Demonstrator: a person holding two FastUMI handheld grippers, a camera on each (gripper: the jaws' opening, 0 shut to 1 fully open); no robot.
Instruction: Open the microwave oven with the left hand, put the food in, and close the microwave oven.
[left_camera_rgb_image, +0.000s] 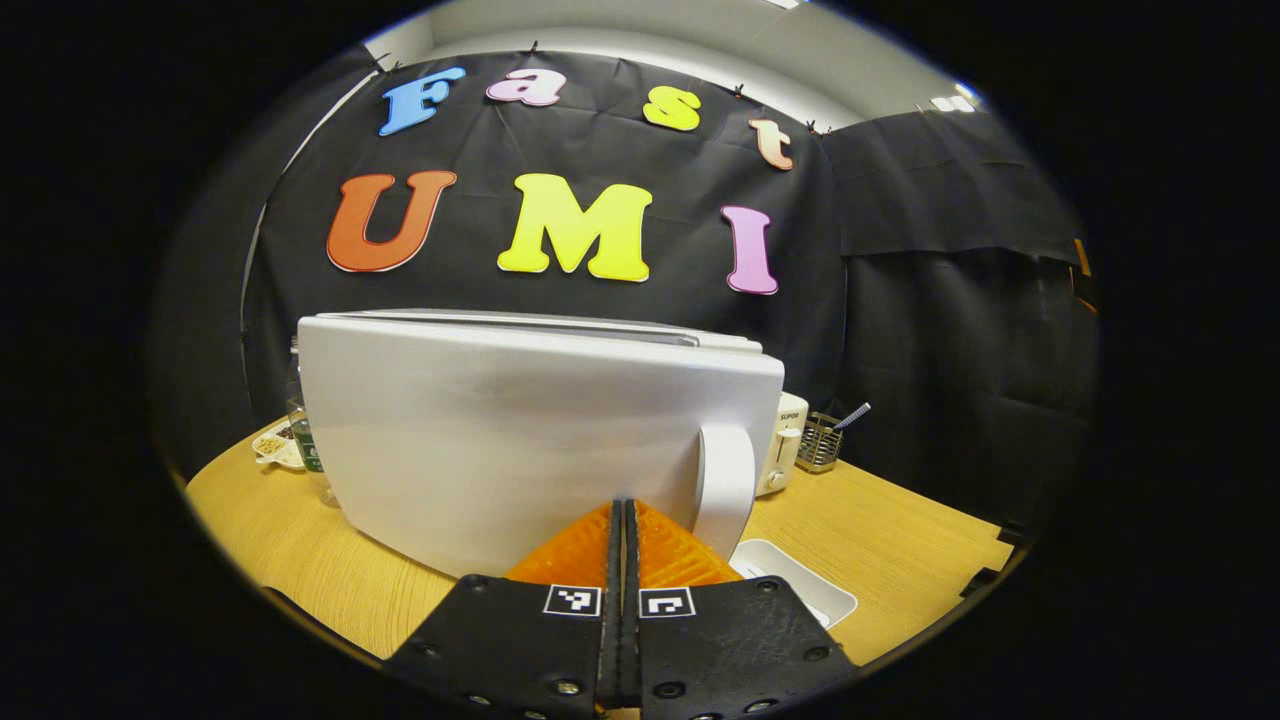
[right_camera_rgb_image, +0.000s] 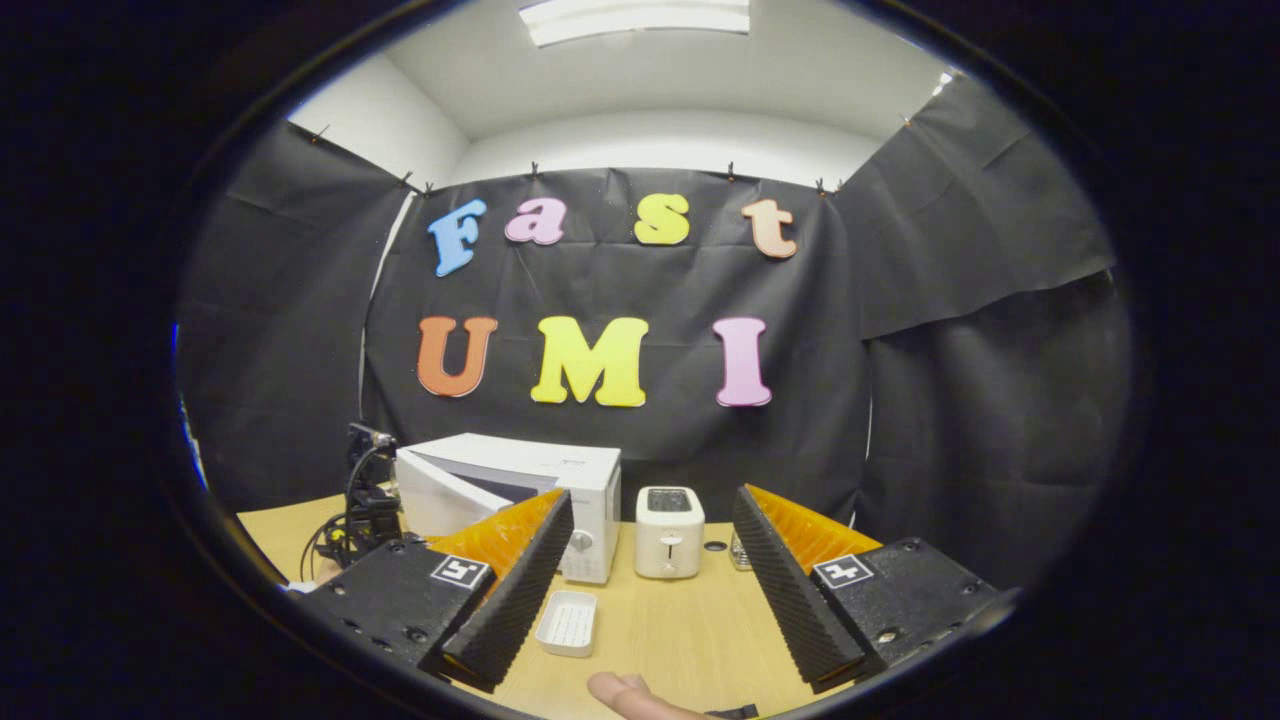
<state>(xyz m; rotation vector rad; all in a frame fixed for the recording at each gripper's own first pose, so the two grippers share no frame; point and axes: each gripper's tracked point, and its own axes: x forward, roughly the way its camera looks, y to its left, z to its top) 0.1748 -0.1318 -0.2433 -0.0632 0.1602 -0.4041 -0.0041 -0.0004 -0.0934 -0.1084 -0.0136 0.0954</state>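
Microwave (right_camera_rgb_image: 520, 495) door (left_camera_rgb_image: 520, 430) part open; my left gripper (left_camera_rgb_image: 622, 510) closed, empty, against it; right gripper (right_camera_rgb_image: 650, 590) wide open, empty

The toaster (left_camera_rgb_image: 785, 452) bears the brand word "SUPOR" near its top.

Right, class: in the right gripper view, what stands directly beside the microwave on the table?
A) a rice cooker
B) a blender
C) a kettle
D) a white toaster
D: a white toaster with a slot on top and a lever at the front stands next to the microwave on the wooden table.
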